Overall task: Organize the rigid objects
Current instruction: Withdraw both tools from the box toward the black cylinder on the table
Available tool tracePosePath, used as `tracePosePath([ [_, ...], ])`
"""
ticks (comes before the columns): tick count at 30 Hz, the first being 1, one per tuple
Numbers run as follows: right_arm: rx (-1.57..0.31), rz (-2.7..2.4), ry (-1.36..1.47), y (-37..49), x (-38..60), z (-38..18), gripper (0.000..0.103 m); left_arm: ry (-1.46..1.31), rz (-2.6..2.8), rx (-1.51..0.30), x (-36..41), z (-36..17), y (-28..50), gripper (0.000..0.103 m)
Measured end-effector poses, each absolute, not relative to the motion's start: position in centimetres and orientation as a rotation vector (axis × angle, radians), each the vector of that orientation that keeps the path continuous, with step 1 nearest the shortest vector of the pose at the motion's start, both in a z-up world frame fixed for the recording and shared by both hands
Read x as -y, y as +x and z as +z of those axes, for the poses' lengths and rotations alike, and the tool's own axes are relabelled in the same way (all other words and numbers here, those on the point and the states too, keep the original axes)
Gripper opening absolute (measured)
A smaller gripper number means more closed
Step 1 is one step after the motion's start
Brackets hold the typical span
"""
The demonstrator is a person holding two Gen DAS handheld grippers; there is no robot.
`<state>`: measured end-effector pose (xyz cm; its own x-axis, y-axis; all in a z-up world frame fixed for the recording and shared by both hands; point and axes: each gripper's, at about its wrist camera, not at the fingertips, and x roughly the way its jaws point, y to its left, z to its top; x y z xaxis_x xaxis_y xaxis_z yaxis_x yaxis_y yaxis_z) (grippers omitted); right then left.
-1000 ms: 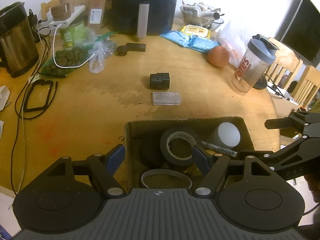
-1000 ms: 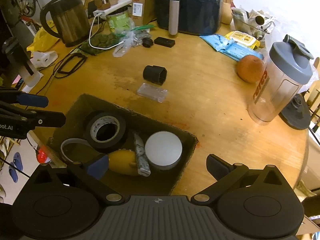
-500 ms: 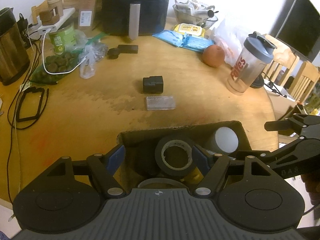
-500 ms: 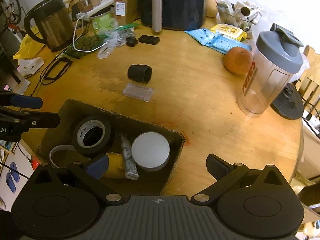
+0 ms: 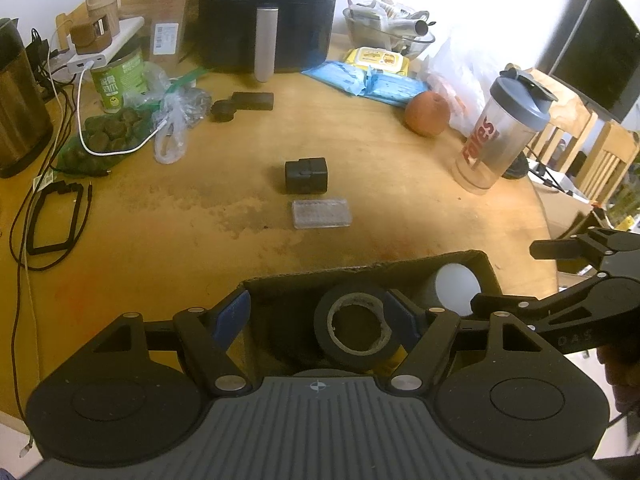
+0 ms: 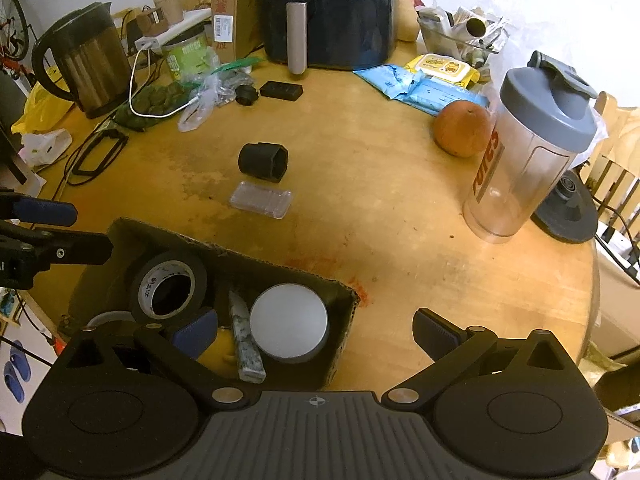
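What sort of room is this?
Probably a home kitchen or dining area: an air fryer and electric kettle stand on a cluttered round wooden table, with wooden chairs beside it.

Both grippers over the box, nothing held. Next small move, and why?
Probably send the right gripper forward to the clear plastic case. Both grippers look open and empty, the cardboard box already holds the tape roll, and the case lies loose just beyond the box.
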<state>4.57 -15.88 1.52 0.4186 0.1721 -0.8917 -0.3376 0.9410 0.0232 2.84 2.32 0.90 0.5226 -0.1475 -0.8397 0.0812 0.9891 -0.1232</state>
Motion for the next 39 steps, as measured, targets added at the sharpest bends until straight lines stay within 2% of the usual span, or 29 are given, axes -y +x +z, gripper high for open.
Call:
tracePosePath([
  [22, -1.145, 0.386, -0.176, 9.4, 11.2, -0.1, 0.103, -0.112, -0.096, -1.021, -5.5, 0.5, 3.1, 0.073],
  [39, -1.312, 0.378, -0.042, 16.0, 6.4, -4.0, 0.103, -0.169, -0.032, -1.006, -9.1, 1.0, 3.8, 0.073],
])
